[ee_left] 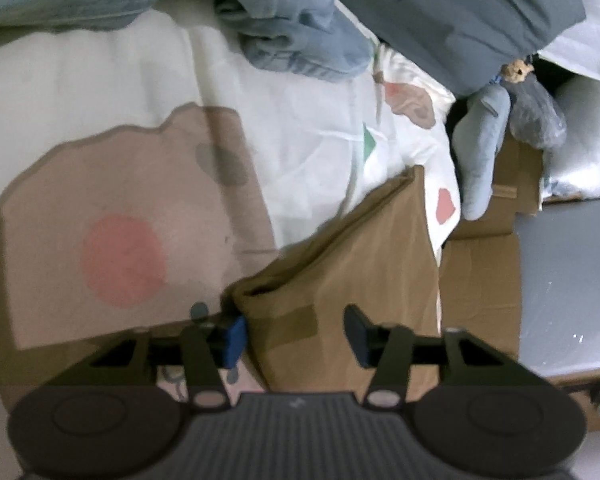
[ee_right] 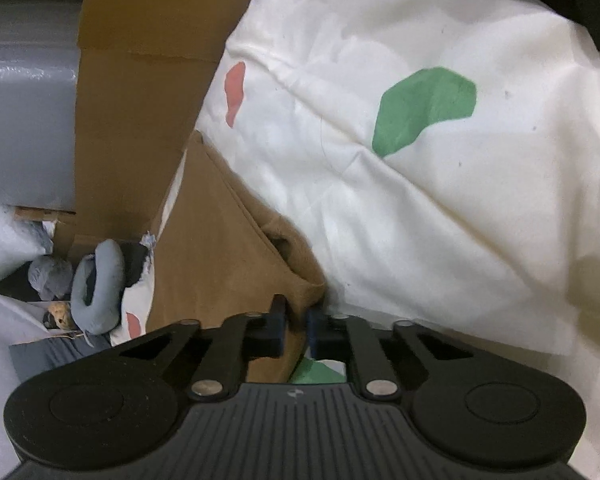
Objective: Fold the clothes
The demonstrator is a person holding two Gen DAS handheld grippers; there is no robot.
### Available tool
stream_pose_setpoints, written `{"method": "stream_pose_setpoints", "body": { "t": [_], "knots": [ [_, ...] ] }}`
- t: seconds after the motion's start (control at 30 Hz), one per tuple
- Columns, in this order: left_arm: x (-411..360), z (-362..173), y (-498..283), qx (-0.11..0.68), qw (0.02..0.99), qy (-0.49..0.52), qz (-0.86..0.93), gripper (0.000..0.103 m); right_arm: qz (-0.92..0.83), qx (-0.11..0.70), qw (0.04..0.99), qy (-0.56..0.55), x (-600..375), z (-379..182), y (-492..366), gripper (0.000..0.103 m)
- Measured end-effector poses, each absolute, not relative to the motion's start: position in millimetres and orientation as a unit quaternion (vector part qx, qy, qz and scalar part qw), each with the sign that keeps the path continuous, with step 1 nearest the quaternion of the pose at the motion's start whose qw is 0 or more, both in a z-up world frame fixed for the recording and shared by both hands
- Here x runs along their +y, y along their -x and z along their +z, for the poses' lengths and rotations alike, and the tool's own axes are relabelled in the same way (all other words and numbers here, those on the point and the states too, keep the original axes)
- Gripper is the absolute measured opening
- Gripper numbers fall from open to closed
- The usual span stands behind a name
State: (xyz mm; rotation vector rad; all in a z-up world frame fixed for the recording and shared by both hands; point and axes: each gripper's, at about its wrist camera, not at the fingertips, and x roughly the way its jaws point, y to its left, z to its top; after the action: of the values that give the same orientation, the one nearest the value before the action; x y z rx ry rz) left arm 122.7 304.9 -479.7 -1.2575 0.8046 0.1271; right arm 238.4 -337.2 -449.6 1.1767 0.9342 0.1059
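Left wrist view: left gripper (ee_left: 294, 336) hangs over the brown garment (ee_left: 340, 264), which lies on the bed's white printed sheet (ee_left: 300, 128) w/ its far end running toward 1 o'clock, up to the bed's edge. Fingers apart; cloth sits between them but the pads aren't pressing, so no grip yet. Judgement: close on the near hem at 6 o'clock, taking both layers, before any lift. A heap of blue-grey clothes (ee_left: 300, 36) sits at 12 o'clock, well apart; cardboard box (ee_left: 480, 276) at 3 o'clock beside the bed. Right wrist view: right gripper (ee_right: 296, 330) has fingers together, clamped on the brown garment's (ee_right: 220, 248) bunched corner at 12 o'clock of the fingers. Judgement: keep that pinch firm, match height w/ the other hand, pull the hem taut, then carry it over so edges line up; a loose corner would skew the fold. Sheet (ee_right: 420, 200) spreads toward 2 o'clock, box (ee_right: 140, 92) at 10 o'clock. No brand, label or readable writing in either view.
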Motion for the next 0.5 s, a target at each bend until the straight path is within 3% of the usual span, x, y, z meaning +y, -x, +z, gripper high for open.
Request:
{"method": "stream_pose_setpoints", "body": {
  "t": [0.03, 0.07, 0.13, 0.2, 0.27, 0.33, 0.5],
  "knots": [
    [306, -480, -122, 0.366, 0.731, 0.574, 0.054, 0.021, 0.051, 0.420, 0.729, -0.538, -338, -450, -238, 0.003],
    [307, -481, -121, 0.368, 0.731, 0.573, 0.051, 0.014, 0.054, 0.417, 0.728, -0.542, -339, -450, -236, 0.003],
    [308, -482, -117, 0.368, 0.731, 0.572, 0.052, 0.014, 0.058, 0.415, 0.728, -0.543, -340, -450, -235, 0.003],
    [308, -483, -116, 0.369, 0.735, 0.566, 0.055, 0.020, 0.062, 0.417, 0.730, -0.538, -339, -450, -236, 0.006],
    [309, -484, -116, 0.364, 0.739, 0.564, 0.060, 0.037, 0.062, 0.421, 0.734, -0.529, -336, -450, -238, 0.011],
    [309, -487, -117, 0.351, 0.738, 0.574, 0.055, 0.044, 0.067, 0.422, 0.733, -0.529, -333, -453, -240, 0.033],
    [301, -491, -124, 0.328, 0.755, 0.565, 0.048, 0.047, 0.069, 0.411, 0.731, -0.540, -326, -462, -247, 0.035]
  ]
}}
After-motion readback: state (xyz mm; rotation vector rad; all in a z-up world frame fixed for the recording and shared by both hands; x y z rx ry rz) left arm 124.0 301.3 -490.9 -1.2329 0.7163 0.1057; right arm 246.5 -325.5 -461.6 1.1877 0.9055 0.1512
